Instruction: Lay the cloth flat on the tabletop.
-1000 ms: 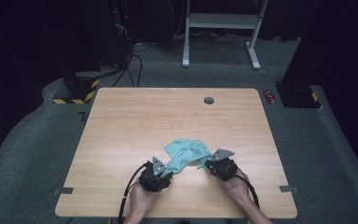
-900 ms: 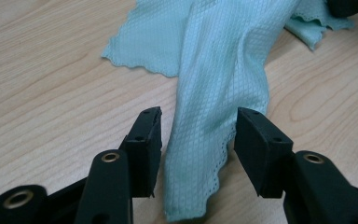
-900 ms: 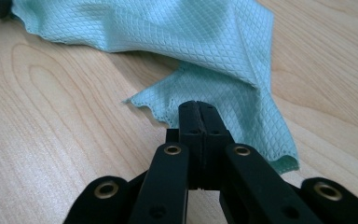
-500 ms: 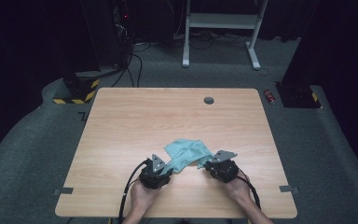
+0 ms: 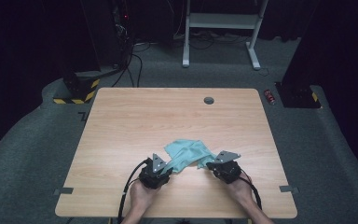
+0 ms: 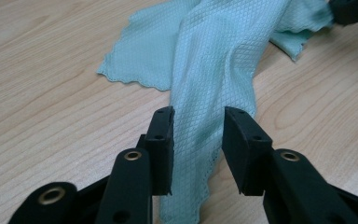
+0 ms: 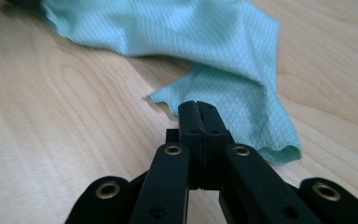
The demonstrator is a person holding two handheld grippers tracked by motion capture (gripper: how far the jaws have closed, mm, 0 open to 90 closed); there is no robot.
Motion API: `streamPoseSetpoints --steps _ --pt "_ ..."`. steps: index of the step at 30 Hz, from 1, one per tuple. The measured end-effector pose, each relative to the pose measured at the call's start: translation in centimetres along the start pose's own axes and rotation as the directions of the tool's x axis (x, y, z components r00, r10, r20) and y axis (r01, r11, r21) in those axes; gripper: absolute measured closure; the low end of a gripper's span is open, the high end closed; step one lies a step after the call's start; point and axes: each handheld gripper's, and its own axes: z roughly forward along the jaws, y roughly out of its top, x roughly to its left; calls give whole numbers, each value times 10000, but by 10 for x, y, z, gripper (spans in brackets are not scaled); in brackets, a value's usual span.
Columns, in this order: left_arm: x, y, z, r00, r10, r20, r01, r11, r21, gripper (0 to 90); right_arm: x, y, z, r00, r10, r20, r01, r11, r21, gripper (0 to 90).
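A teal cloth (image 5: 189, 151) lies crumpled on the wooden table (image 5: 135, 116) near its front edge, between my two grippers. My left gripper (image 5: 168, 165) is at the cloth's left corner. In the left gripper view a strip of the cloth (image 6: 214, 70) runs between the jaws of that gripper (image 6: 198, 126); they have just been closing and still stand apart. My right gripper (image 5: 209, 164) is at the cloth's right corner. In the right gripper view its jaws (image 7: 196, 107) have just closed and meet at the edge of the cloth (image 7: 191, 37).
A small round grommet (image 5: 209, 100) sits in the table near the far edge. Beyond the table are a white desk frame (image 5: 219, 28), floor cables (image 5: 130, 60) and a yellow-and-black striped block (image 5: 77, 91) on grey carpet.
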Motion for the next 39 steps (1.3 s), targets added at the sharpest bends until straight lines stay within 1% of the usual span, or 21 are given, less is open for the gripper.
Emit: streamPoseSetpoints --steps 4,7,10,13,15,18,21,22,24,26,27,29,31,33,35,38,39 --pt "1 0 2 10000 25 48 -25 10000 29 670 -2 -1 -17 9999 18 -105 -20 9997 -245 900" --pt "2 -1 4 9999 -60 122 59 9999 105 690 -5 -5 -29 9998 131 -149 -137 9991 -400 900" --pt "3 -2 4 9999 -16 156 14 9999 131 730 -8 -12 -39 9996 237 -165 -244 9986 -478 900" --pt "4 -2 2 9997 -27 262 24 9999 120 756 -11 -23 -48 9991 369 -217 -378 9983 -437 900" --pt "3 -2 0 9995 63 300 -67 9999 119 767 -11 -28 -50 9989 374 -295 -384 9988 -310 900" --pt "1 -3 -3 9989 50 472 -52 10000 59 768 -7 -37 -48 9990 170 -406 -170 9999 -6 900" --pt "-2 -6 -7 9979 197 612 -205 9997 112 777 -3 -44 -46 9986 40 -524 -29 9998 197 900" --pt "-2 -8 -9 9968 227 770 -237 9997 116 778 -3 -45 -46 9985 52 -548 -40 9997 223 900" --pt "-2 -9 -14 9950 153 984 -151 9999 -25 777 -2 -48 -45 9982 85 -591 -70 9997 241 900" --pt "-1 -8 -18 9954 146 945 -136 9998 -113 770 -3 -50 -45 9981 175 -594 -160 9995 268 900" --pt "1 -7 -19 9961 80 883 -66 9998 -169 762 -4 -52 -45 9982 170 -575 -153 9994 297 900" --pt "5 -5 -20 9961 -159 870 177 9996 -199 743 -5 -54 -45 9986 164 -509 -144 9991 399 899" --pt "7 -2 -17 9966 -312 759 323 9994 -130 708 -6 -56 -46 9981 246 -574 -220 9987 449 892" --pt "9 2 -12 9976 -378 579 381 9993 -32 671 -6 -57 -47 9977 334 -595 -312 9988 376 862" --pt "10 7 -3 9968 -557 573 553 9984 83 648 -5 -55 -48 9979 354 -547 -345 9993 174 831" --pt "9 16 11 9975 -619 345 611 9979 235 610 -5 -46 -46 9979 446 -463 -456 9987 -216 792" --pt "9 18 13 9976 -615 304 608 9979 245 598 -4 -43 -44 9976 527 -448 -542 9980 -340 787"
